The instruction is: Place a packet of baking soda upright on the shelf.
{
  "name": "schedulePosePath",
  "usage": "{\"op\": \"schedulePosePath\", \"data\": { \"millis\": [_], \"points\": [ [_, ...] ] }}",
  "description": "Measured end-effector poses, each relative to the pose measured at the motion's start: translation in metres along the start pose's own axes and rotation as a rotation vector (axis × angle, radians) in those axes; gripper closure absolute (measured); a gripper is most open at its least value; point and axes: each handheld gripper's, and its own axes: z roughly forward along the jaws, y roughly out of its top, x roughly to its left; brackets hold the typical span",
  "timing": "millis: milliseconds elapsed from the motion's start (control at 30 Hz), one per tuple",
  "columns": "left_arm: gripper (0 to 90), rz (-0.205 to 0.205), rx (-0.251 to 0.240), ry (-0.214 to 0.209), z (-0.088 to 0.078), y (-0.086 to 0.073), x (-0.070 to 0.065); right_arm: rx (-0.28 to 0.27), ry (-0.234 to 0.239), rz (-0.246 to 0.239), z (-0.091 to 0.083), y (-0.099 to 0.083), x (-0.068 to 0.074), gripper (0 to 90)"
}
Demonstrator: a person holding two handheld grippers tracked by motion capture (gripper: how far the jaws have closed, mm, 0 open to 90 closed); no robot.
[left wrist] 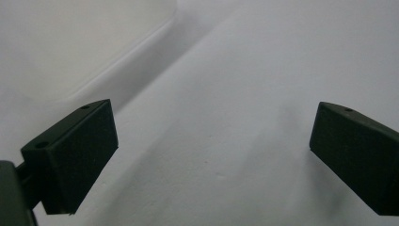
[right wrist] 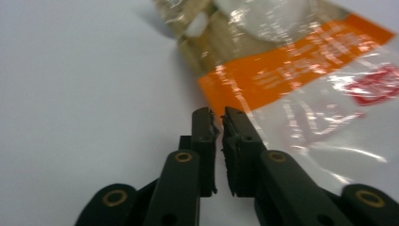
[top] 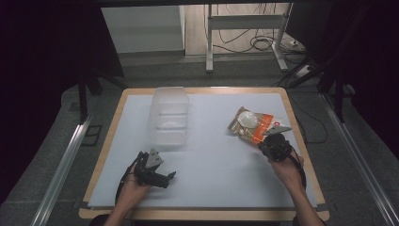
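Note:
A clear snack bag (top: 251,125) with an orange band and white round pieces inside lies at the right of the white table (top: 211,165). My right gripper (top: 264,140) is at its near corner. In the right gripper view the bag (right wrist: 291,70) spreads ahead and to the right, and my right gripper (right wrist: 217,117) has its jaws almost together, with the bag's thin plastic edge pinched between the tips. My left gripper (top: 170,179) rests low at the front left, pointing right. Seen from the left gripper view, my left gripper (left wrist: 211,141) stands wide open over bare table.
A clear plastic container (top: 168,115) stands at the back left of the table, and its wall (left wrist: 56,47) shows beyond my left jaws. Black curtains flank the table. Metal stand legs and cables lie on the floor behind it.

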Motion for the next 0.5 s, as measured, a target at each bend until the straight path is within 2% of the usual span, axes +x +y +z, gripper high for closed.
{"op": "schedulePosePath", "data": {
  "millis": [100,133,200,233,267,300,333,400,500],
  "points": [
    [1.5,0.001,0.001,0.000,0.000,0.000,0.000,-0.026,-0.029,0.026,-0.006,-0.001,-0.008,72.0],
    [1.5,0.001,0.000,0.000,0.000,0.000,0.000,-0.043,-0.054,0.059,-0.012,-0.002,-0.018,65.5],
    [1.5,0.001,0.001,0.000,0.000,0.000,0.000,-0.060,-0.083,0.088,-0.017,-0.005,-0.028,58.0],
    [1.5,0.001,0.001,0.000,0.000,0.000,0.000,-0.060,-0.083,0.088,-0.017,-0.005,-0.028,58.0],
    [1.5,0.004,0.005,-0.001,0.000,0.000,0.000,-0.071,-0.101,0.115,-0.020,-0.008,-0.037,49.9],
    [1.5,0.004,0.005,-0.001,0.000,0.000,0.001,-0.071,-0.101,0.115,-0.020,-0.008,-0.037,49.9],
    [1.5,0.004,0.006,-0.001,0.000,0.000,0.001,-0.077,-0.127,0.135,-0.023,-0.011,-0.045,42.0],
    [1.5,0.005,0.007,0.000,0.000,0.000,0.000,-0.075,-0.132,0.154,-0.023,-0.015,-0.051,35.0],
    [1.5,0.005,0.008,0.000,0.001,0.000,0.000,-0.076,-0.139,0.169,-0.022,-0.018,-0.056,29.5]
  ]
}}
